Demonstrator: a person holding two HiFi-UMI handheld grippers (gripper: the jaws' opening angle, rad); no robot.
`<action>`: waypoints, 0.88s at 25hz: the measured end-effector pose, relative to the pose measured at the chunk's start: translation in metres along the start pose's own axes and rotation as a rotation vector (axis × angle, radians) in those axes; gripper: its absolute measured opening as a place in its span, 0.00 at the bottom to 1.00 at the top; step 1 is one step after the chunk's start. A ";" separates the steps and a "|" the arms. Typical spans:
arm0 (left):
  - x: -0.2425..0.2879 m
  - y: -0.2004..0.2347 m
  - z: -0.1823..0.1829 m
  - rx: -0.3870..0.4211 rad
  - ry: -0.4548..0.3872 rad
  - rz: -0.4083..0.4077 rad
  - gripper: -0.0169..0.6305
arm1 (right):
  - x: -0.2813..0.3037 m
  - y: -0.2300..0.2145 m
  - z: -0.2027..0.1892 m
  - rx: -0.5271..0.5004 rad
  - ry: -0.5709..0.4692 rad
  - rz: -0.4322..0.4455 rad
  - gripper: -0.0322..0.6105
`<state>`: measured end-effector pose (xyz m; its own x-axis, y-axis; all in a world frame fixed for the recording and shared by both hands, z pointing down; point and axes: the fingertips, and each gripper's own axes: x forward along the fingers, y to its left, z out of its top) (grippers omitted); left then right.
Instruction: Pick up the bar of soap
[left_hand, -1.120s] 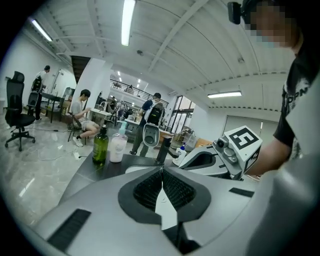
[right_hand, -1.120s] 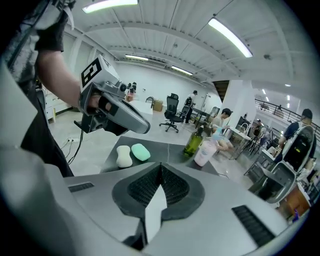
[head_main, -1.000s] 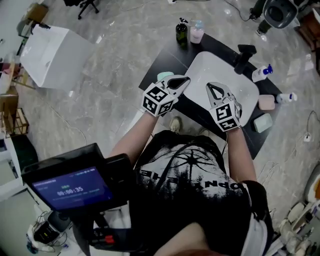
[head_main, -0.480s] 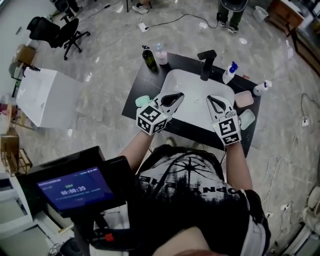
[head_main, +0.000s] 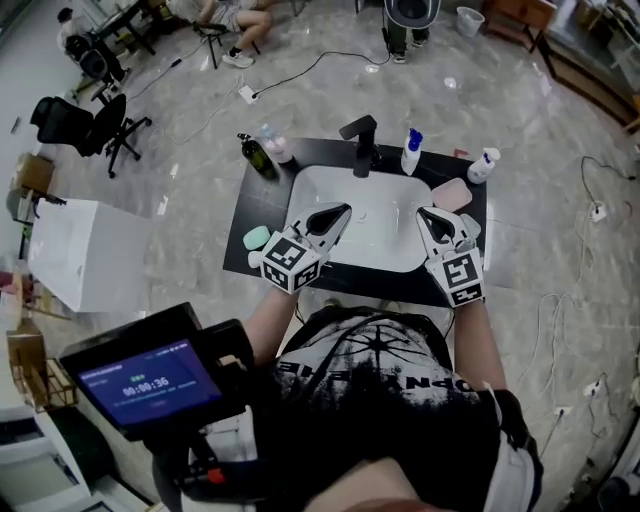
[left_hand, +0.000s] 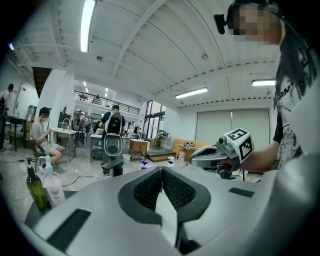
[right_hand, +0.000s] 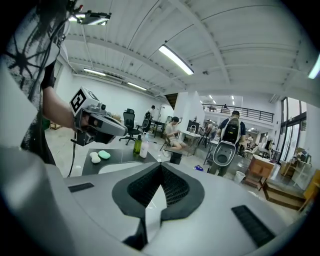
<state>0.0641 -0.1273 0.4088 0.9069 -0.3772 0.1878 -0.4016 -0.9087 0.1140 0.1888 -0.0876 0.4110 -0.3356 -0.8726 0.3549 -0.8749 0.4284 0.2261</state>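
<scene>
Jaws on the white left gripper (head_main: 341, 210) and white right gripper (head_main: 425, 214) were pressed together, empty, above the white sink basin (head_main: 375, 218). What looked like a mint-green soap bar (head_main: 257, 237) lay at the black countertop's (head_main: 256, 196) left end.

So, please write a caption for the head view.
Left gripper and right gripper, both shut and empty, above the sink; a green soap bar lies on the black counter.

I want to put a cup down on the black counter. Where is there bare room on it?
The left strip of the counter is bare between the dark bottle and the green soap. The back edge is also free between the clear bottle and the faucet. The right side is crowded: spray bottle, pink soap.
</scene>
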 end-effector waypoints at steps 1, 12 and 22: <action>0.003 -0.003 0.003 0.005 -0.003 -0.007 0.05 | -0.006 -0.004 0.000 0.010 -0.006 -0.011 0.07; 0.035 -0.021 0.008 0.035 -0.011 -0.055 0.05 | -0.038 -0.040 -0.025 0.080 -0.025 -0.093 0.07; 0.056 -0.032 0.006 0.028 -0.024 -0.102 0.05 | -0.043 -0.048 -0.040 0.080 -0.002 -0.108 0.07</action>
<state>0.1280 -0.1207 0.4102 0.9457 -0.2866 0.1537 -0.3039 -0.9470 0.1039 0.2588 -0.0611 0.4217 -0.2386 -0.9130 0.3309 -0.9309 0.3120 0.1899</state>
